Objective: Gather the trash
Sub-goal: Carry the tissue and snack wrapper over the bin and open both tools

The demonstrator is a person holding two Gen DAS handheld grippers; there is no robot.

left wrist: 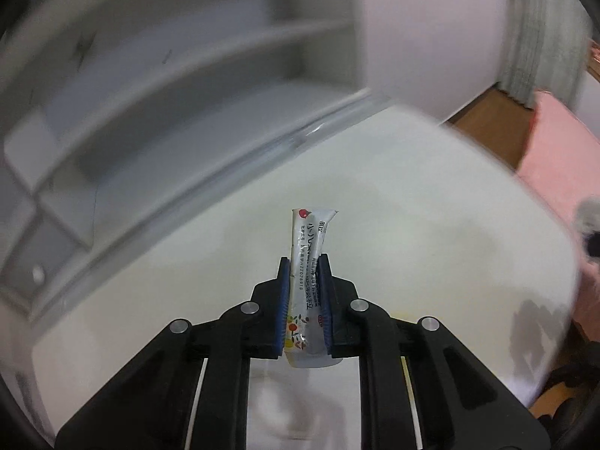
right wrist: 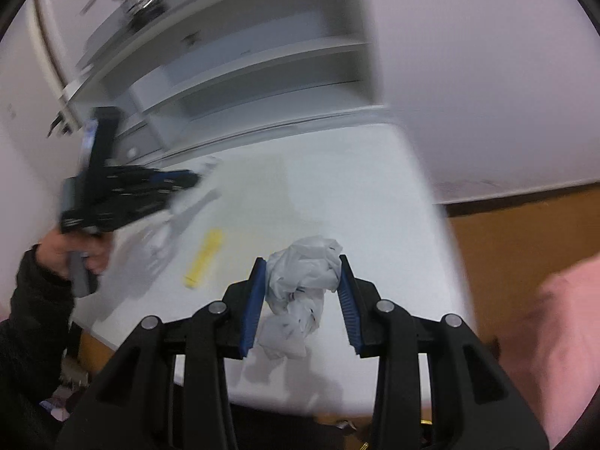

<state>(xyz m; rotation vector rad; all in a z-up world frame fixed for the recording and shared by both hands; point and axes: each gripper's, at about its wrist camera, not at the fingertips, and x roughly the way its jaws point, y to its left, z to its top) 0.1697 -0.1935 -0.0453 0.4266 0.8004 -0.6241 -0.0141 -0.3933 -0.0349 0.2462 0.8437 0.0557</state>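
My left gripper (left wrist: pixel 304 262) is shut on a long white printed sachet (left wrist: pixel 307 262), which stands up between the blue pads above the white table (left wrist: pixel 412 206). My right gripper (right wrist: pixel 303 264) holds a crumpled white plastic wrapper (right wrist: pixel 303 273) between its blue pads, above the table's near part. In the right wrist view the left gripper (right wrist: pixel 195 178) appears blurred at the left, held by a hand, with the sachet's tip pale at its fingertips. A yellow stick-shaped piece (right wrist: pixel 204 257) lies on the table left of my right gripper.
White shelving (right wrist: pixel 243 75) stands along the table's far edge. A white wall (right wrist: pixel 487 75) rises to the right, with brown floor (right wrist: pixel 525 225) below it. A pink cushion (right wrist: pixel 562 337) sits at the lower right. The table's right edge (right wrist: pixel 442 225) is close.
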